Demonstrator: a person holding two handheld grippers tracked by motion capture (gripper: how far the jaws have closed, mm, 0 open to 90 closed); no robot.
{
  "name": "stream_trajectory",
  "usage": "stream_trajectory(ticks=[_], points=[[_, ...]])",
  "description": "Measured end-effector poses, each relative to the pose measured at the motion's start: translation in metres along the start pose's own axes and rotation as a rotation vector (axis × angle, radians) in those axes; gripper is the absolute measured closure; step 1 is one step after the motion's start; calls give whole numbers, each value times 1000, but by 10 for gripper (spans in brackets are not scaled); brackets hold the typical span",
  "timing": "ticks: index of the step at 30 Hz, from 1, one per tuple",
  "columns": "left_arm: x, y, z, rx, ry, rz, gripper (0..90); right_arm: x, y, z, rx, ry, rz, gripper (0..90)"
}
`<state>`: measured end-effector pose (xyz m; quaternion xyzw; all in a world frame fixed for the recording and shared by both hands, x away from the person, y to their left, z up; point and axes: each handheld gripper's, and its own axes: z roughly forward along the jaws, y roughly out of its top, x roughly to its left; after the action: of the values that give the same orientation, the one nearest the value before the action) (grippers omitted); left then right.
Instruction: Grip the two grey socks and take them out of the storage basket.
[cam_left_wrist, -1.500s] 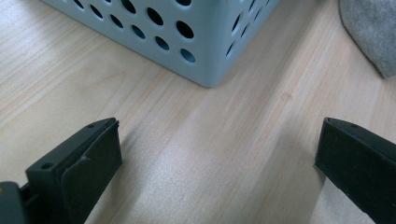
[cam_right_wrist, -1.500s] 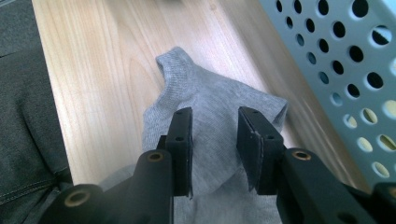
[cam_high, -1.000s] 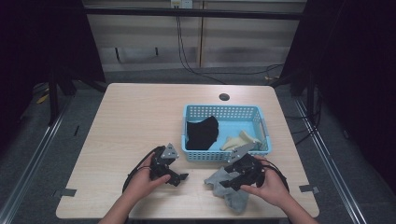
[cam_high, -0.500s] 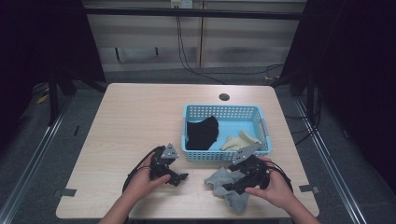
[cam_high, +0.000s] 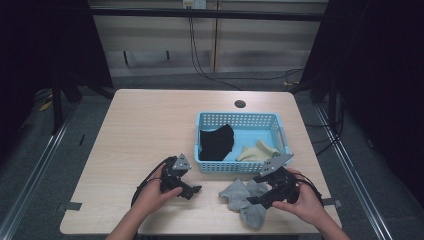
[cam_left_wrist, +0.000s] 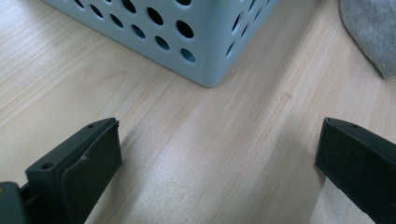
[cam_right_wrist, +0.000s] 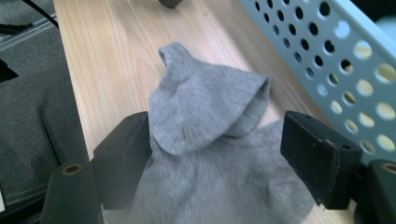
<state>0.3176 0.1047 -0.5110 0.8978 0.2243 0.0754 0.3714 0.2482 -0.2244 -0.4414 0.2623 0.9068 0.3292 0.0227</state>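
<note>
A crumpled grey sock (cam_high: 241, 196) lies on the wooden table in front of the light blue basket (cam_high: 239, 119). In the right gripper view, the grey sock (cam_right_wrist: 205, 107) bulges up between the jaws of my right gripper (cam_right_wrist: 217, 140). Those jaws have just been opening; the right pad stands off the cloth, so the gripper is open. My left gripper (cam_high: 194, 191) rests low on the table left of the sock, open and with nothing in it. In its own view my left gripper (cam_left_wrist: 219, 140) faces the basket's corner (cam_left_wrist: 205, 56). A black cloth (cam_high: 216, 142) and a beige sock (cam_high: 257, 151) lie in the basket.
A round dark hole (cam_high: 240, 104) sits in the table behind the basket. The table's front edge runs just below both hands. Black cables trail from each gripper. Dark floor and metal rails flank the table.
My right gripper has slid a little to the right and its jaws have spread, and the grey sock stays on the table. My left gripper has not moved.
</note>
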Motion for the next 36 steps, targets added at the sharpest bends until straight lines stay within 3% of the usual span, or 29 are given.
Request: stream_trajectory(ticks=[17, 36], points=[[0, 0, 0, 0, 0, -1, 0, -14, -29, -15, -22, -38, 31, 217], [0, 0, 0, -1, 0, 0, 0, -43, -76, -13, -76, -148, 116, 167]])
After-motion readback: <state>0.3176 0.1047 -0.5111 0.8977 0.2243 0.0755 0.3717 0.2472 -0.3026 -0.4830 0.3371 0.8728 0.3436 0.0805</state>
